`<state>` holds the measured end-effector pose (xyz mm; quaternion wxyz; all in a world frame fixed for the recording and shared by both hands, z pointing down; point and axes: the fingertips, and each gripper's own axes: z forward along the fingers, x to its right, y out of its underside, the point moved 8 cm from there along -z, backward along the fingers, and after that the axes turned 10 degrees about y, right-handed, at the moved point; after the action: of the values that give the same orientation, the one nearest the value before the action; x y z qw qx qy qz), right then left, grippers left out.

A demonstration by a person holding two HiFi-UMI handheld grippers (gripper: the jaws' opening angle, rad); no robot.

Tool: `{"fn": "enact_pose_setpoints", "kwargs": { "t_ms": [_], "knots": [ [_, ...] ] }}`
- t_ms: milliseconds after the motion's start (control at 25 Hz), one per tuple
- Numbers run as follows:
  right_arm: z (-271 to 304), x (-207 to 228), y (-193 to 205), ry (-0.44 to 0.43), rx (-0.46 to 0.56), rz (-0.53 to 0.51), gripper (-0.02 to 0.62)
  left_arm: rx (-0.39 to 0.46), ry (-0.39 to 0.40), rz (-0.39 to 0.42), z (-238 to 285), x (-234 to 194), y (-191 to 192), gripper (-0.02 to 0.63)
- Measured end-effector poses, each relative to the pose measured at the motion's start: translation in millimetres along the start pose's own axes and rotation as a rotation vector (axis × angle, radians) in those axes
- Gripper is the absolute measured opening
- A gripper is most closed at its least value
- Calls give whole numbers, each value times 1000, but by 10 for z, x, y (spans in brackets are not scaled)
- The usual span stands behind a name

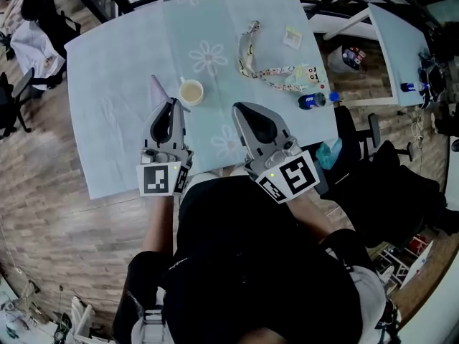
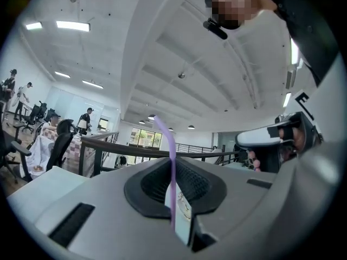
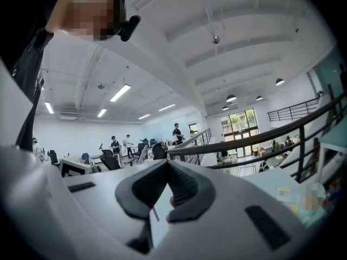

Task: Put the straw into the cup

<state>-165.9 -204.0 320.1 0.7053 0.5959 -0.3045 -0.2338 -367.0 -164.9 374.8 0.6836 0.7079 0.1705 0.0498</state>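
Note:
A small cup [image 1: 191, 92] with a pale drink stands on the light blue tablecloth [image 1: 115, 70], near the table's middle. My left gripper [image 1: 172, 103] is shut on a purple straw [image 1: 157, 88], which sticks up and to the left of the cup, close to its rim. In the left gripper view the straw [image 2: 169, 161] runs upright between the black pads of that gripper [image 2: 171, 159]. My right gripper [image 1: 239, 109] hovers to the right of the cup, with its tips together and nothing held. In its own view the right gripper [image 3: 166, 162] shows its pads meeting at the tip.
A patterned lanyard [image 1: 257, 61] and a small packet [image 1: 292, 36] lie at the table's far right. A blue-capped bottle [image 1: 313, 100] lies near the right edge. An office chair [image 1: 358, 131] and a second white table [image 1: 399, 49] stand to the right.

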Motion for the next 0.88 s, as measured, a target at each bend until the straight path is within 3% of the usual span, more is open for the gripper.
{"fn": "enact_pose_setpoints", "kwargs": {
  "t_ms": [400,880],
  "knots": [
    [60,158,158,110,-66,3,9,-91,21,-32,497,-502,563,34],
    [44,232,279,177,-117,22,9,-218,30,-99,807,-676,1345,34]
  ]
}}
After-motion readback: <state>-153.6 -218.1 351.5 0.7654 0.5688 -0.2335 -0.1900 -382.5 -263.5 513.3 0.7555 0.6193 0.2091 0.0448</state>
